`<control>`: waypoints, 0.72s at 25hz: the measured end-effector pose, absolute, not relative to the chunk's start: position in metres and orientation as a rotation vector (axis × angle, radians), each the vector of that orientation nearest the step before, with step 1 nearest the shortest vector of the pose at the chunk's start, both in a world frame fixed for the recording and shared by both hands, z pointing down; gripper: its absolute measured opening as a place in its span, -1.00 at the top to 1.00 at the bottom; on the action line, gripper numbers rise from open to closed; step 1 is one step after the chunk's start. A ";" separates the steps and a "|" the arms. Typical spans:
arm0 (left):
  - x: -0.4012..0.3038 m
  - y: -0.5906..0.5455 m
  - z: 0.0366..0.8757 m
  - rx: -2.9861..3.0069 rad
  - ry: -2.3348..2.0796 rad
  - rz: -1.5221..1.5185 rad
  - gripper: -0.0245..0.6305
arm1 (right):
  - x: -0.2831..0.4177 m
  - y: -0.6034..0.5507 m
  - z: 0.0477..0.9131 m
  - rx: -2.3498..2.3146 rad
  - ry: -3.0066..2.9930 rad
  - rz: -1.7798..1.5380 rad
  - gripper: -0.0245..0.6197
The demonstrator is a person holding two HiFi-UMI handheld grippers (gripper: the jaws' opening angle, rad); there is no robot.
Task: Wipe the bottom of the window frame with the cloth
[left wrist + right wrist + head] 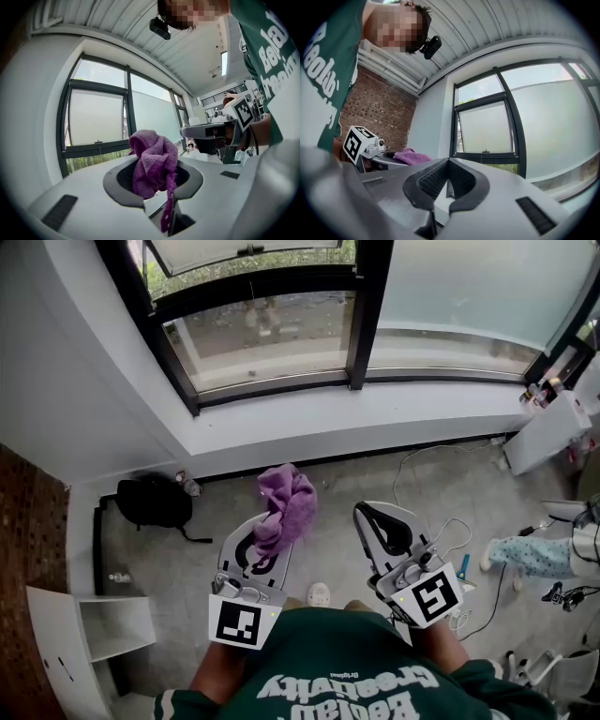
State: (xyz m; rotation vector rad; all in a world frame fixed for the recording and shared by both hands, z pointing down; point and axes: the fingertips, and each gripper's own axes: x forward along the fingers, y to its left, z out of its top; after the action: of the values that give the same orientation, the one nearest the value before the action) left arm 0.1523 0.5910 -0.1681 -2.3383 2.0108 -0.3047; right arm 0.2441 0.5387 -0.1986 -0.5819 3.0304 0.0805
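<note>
A purple cloth [284, 505] is bunched between the jaws of my left gripper [265, 540], which is shut on it; the cloth [152, 161] fills the jaw gap and stands up above it in the left gripper view, and a strip hangs down. My right gripper [377, 519] is held level beside it, shut and empty, its tips touching [448, 161]. Both are above the floor, short of the wall. The black bottom bar of the window frame [281, 390] runs above the white sill [328, 423], ahead of both grippers, and also shows as the frame's lower bar [93, 149] [487, 157].
A black backpack [155, 501] lies against the wall at the left. A white shelf unit [103, 624] stands at the lower left beside a brick wall [28, 521]. A white cabinet [548, 432], floor cables [441, 526] and another person's leg [525, 554] are at the right.
</note>
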 end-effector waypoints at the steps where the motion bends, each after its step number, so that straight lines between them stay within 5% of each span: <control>1: 0.152 0.591 -0.168 -2.338 2.013 -0.302 0.59 | 0.244 0.537 -0.197 -0.593 3.034 0.075 0.88; 18: 0.179 0.564 -0.173 -2.408 2.005 -0.211 0.59 | 0.275 0.511 -0.187 -0.690 3.031 -0.015 0.88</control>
State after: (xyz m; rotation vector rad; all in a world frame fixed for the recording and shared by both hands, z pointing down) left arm 0.1789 0.5642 -0.1727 -2.4075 2.0050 -0.2112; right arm 0.2747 0.5108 -0.1874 -0.6898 3.0306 -0.0150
